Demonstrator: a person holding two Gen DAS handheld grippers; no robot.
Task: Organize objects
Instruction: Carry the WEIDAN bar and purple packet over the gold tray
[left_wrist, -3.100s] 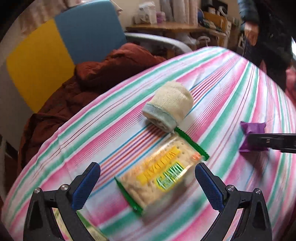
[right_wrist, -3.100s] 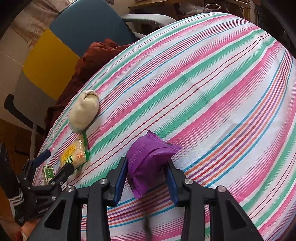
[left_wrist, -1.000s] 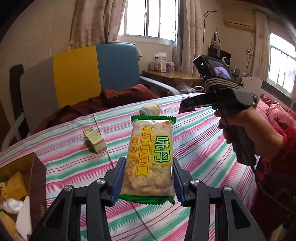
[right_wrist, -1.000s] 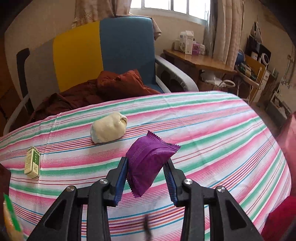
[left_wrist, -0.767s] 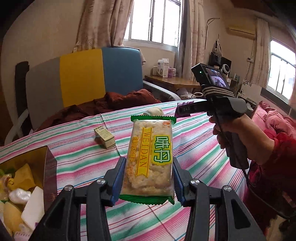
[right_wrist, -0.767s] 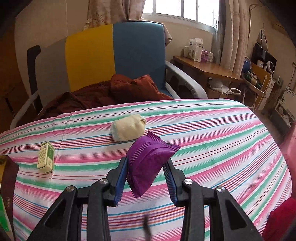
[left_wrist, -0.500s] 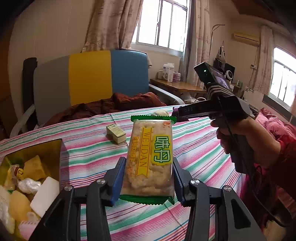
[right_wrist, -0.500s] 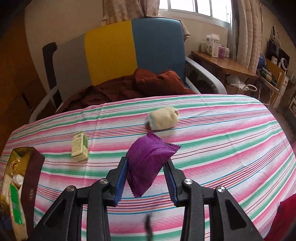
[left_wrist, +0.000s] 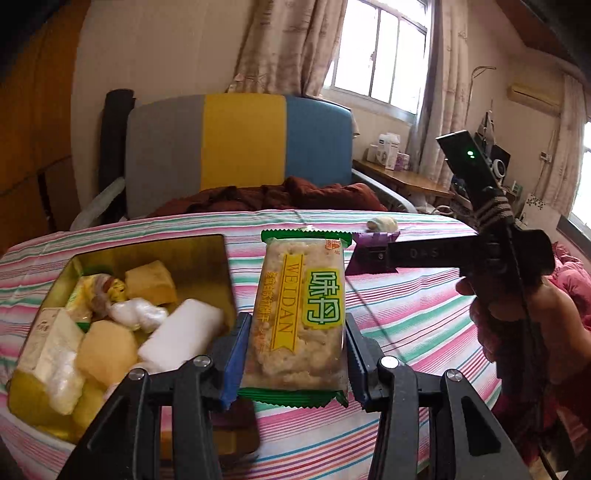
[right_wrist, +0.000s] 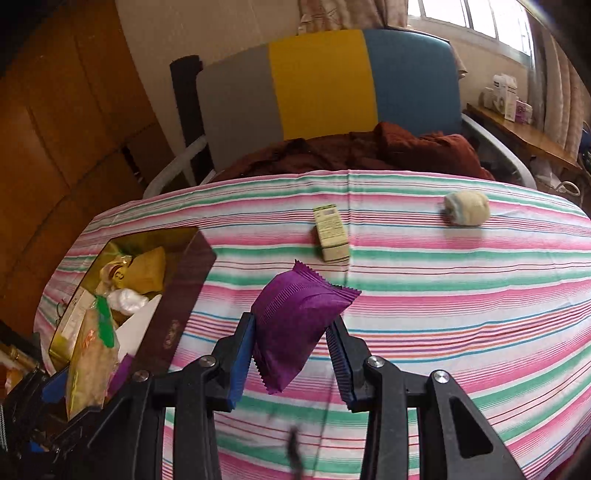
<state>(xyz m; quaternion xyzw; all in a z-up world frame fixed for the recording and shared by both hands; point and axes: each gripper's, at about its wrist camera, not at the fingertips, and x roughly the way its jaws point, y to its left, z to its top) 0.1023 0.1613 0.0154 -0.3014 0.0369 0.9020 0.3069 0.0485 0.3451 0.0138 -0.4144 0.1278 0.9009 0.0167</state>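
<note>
Behind the striped desk (right_wrist: 461, 295) I see a chair (left_wrist: 240, 147) with grey, yellow and blue back panels, and a rust-red cloth (right_wrist: 406, 151) heaped on its seat. To the right, a wooden side table (left_wrist: 402, 181) carries small boxes (left_wrist: 388, 146). Curtains (left_wrist: 280, 44) frame a bright window (left_wrist: 376, 55).

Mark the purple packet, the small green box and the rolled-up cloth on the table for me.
purple packet (right_wrist: 295, 325), right wrist view, middle of the wrapper between the fingers.
small green box (right_wrist: 331, 235), right wrist view, its top face.
rolled-up cloth (right_wrist: 467, 208), right wrist view, centre of the roll.
</note>
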